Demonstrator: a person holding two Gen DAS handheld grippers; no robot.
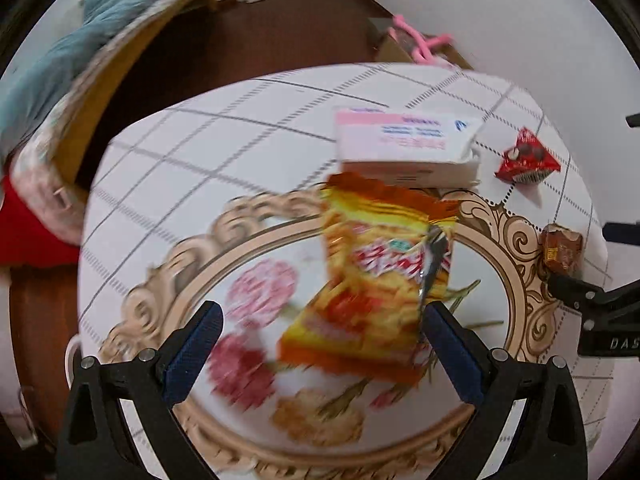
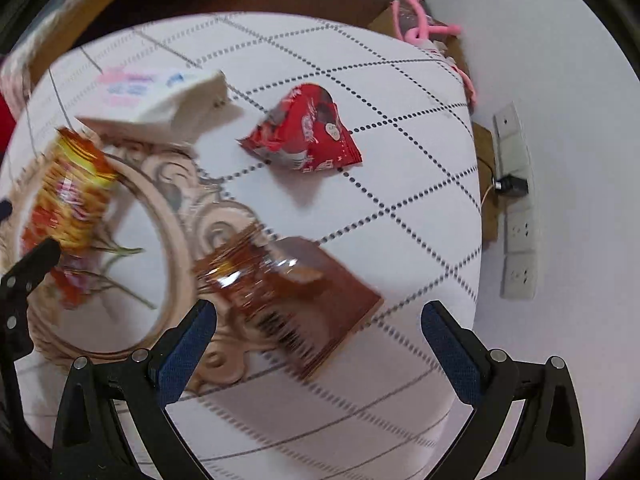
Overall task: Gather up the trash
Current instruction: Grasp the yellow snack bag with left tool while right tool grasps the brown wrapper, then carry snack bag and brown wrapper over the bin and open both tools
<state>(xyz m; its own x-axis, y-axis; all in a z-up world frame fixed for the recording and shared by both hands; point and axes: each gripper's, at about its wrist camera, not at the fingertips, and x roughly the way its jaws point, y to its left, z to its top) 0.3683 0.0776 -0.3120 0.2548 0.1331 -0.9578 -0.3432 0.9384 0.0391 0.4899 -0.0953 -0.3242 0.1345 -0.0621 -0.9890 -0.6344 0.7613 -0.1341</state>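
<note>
Wrappers lay scattered over a round tabletop (image 1: 168,152) covered in white cloth with a dotted grid and a floral medallion. From the left wrist view, the left tool (image 1: 322,322) hovered with its blue-padded fingers (image 1: 452,344) spread wide apart and nothing between them; a yellow-and-orange snack bag (image 1: 372,276) lay on the medallion just ahead, its lower right corner close to the right finger, though blur hid whether they touched. Beyond the bag sat a white and pink box (image 1: 404,144), its near edge just beside the bag's top. Only this view showed the bed (image 1: 60,80) with a blue blanket off to the left and the wooden floor (image 1: 248,36) behind.

The right wrist view gave what the left saw only small at its edge: a brown wrapper (image 2: 296,296), crumpled and glossy, lay between and just ahead of the right tool (image 2: 318,320), whose fingers (image 2: 188,344) were likewise wide apart and empty. A red wrapper (image 2: 308,136) rested farther out on the grid, well apart from the brown one. This view alone showed a wall socket strip (image 2: 516,216) to the right of the tabletop. Both views caught a pink hanger (image 2: 420,24) on a cardboard box past the far rim. The left tool's black frame entered the right view's left edge, beside the snack bag.
</note>
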